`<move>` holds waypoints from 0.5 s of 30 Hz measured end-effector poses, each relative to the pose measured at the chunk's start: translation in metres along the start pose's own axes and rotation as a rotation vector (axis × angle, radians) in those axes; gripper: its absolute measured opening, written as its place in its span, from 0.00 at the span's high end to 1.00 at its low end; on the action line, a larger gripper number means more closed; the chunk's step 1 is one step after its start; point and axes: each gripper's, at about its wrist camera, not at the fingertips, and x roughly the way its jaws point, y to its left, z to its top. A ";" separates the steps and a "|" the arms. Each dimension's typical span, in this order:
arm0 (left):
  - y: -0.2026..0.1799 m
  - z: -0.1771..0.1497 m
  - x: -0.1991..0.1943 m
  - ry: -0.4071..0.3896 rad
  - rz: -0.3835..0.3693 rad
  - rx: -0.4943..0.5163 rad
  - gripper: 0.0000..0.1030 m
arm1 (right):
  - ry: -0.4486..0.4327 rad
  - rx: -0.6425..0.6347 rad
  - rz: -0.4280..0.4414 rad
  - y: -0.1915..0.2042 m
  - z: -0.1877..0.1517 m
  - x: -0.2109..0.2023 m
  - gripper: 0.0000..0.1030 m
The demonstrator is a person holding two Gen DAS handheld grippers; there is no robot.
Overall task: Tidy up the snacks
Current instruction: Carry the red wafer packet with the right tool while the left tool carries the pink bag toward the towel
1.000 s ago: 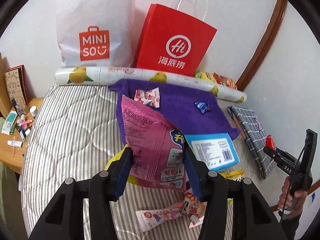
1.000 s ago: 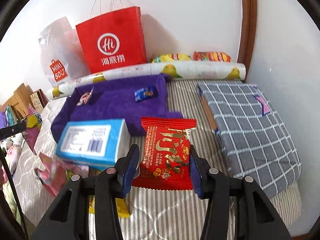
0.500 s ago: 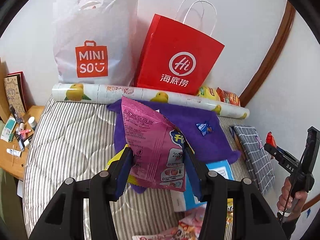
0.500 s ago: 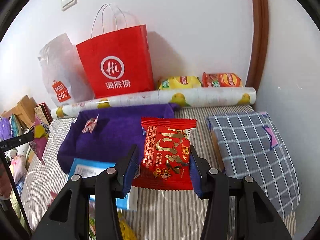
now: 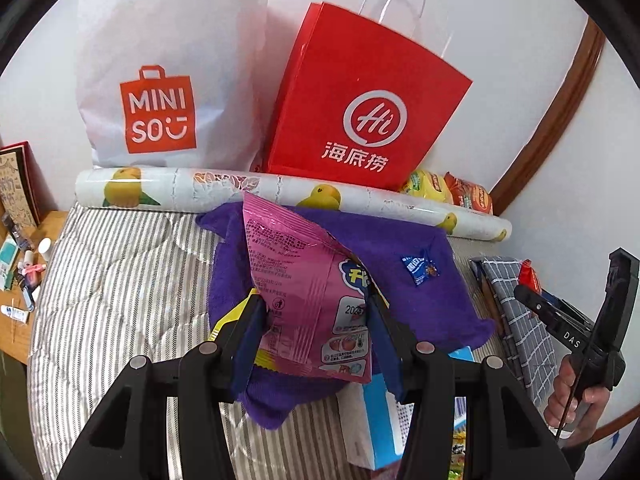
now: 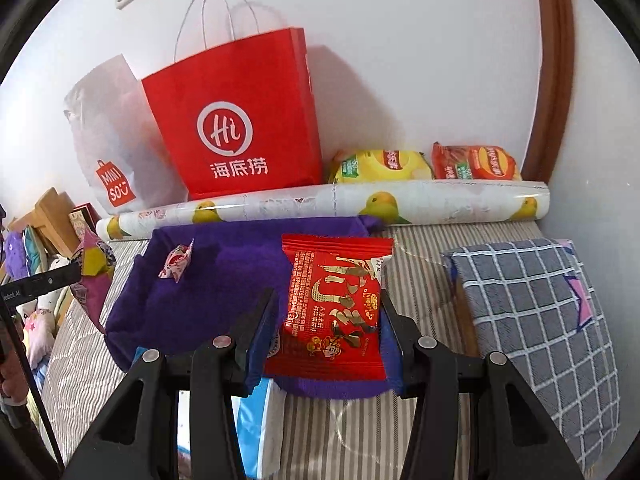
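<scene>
My left gripper [image 5: 316, 316] is shut on a pink snack bag [image 5: 304, 288] and holds it up over the purple towel [image 5: 408, 280]. My right gripper [image 6: 328, 320] is shut on a red snack packet [image 6: 334, 304], also above the purple towel [image 6: 216, 280]. A red paper bag [image 5: 360, 108] and a white Miniso bag [image 5: 160, 80] stand against the wall. A small blue candy [image 5: 420, 270] lies on the towel, and a pink-white candy [image 6: 176, 264] lies on it in the right wrist view. The right gripper also shows at the right edge of the left wrist view [image 5: 536, 296].
A rolled fruit-print sheet [image 6: 400, 204] lies along the wall, with a yellow chip bag [image 6: 380, 166] and an orange chip bag [image 6: 476, 164] behind it. A blue-white box [image 5: 372, 424] lies near the towel's front. A grey checked cushion [image 6: 532, 316] is at right. A wooden side table [image 5: 20, 280] holds small items.
Both grippers have risen and moved forward toward the bags at the wall, each still holding its packet. The blue-white box and the loose snacks have slid down out of view.
</scene>
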 end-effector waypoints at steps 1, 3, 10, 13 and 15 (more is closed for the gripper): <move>0.000 0.001 0.003 0.003 0.002 0.000 0.52 | 0.005 0.002 0.004 0.000 0.002 0.005 0.54; 0.001 0.002 0.008 0.009 0.003 -0.002 0.52 | 0.007 0.003 0.012 0.000 0.004 0.013 0.54; 0.004 0.007 0.022 0.014 0.008 -0.001 0.52 | 0.028 0.007 0.036 0.001 0.012 0.046 0.54; 0.008 0.008 0.032 0.026 -0.001 -0.013 0.52 | 0.064 0.000 0.050 0.001 0.008 0.065 0.54; 0.009 0.008 0.039 0.036 0.000 -0.018 0.52 | 0.096 -0.010 0.057 0.002 0.004 0.078 0.54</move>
